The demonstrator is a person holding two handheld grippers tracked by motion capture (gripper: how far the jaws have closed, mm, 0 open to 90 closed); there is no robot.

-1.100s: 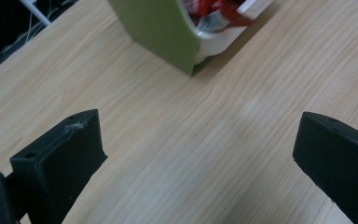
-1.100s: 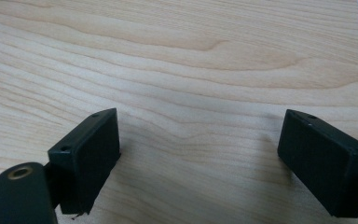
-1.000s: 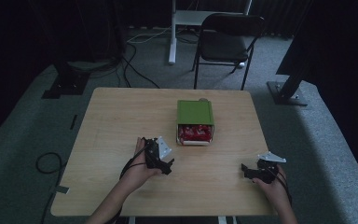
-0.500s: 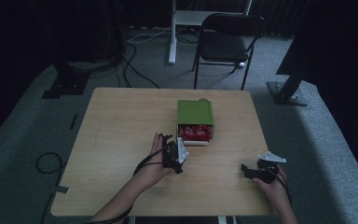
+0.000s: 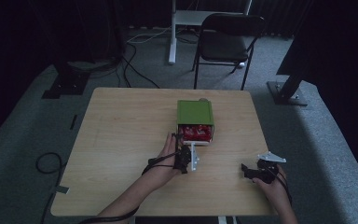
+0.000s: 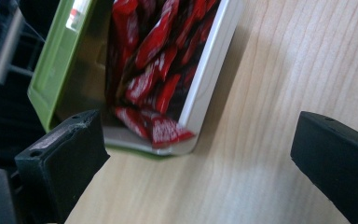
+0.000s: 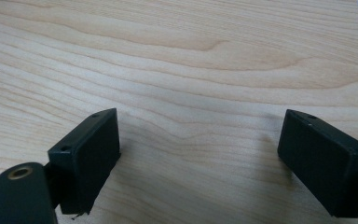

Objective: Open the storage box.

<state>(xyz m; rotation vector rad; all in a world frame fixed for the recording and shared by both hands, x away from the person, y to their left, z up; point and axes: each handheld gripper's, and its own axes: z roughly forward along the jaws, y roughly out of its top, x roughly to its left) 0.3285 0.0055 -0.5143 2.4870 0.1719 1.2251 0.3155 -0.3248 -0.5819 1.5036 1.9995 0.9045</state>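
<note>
Left gripper (image 5: 182, 150) sits just in front of the green box (image 5: 195, 112) near the middle of the bench (image 5: 121, 126), its jaws spread wide with nothing between them. In the left gripper view the two black jaws frame the near corner of that box: the green lid (image 6: 60, 60) is swung up and back, the white-rimmed tray (image 6: 214, 79) lies open, and red wrapped packets (image 6: 158, 60) are heaped inside, one of them (image 6: 168, 131) poking over the tray's lower rim. The jaws stand short of the packets and touch neither them nor the rim, though the left jaw is close beside the lid's edge.

Judged from this, the box is already open and the reach toward its contents is under way, but no packet has been taken: every one that shows lies in the tray or on its rim, and none lies out on the wood. What is left appears to be closing the last gap, bringing the jaws around a packet, most likely the one hanging over the rim, shutting on it and lifting it clear.

Further right, the right gripper (image 5: 248, 171) rests low near the bench's front right corner, well apart from the box, held in the person's hand (image 5: 274, 184). Its own view shows bare wood grain between wide-apart jaws, so it holds nothing and seems to be waiting, with no part in the work so far.
</note>
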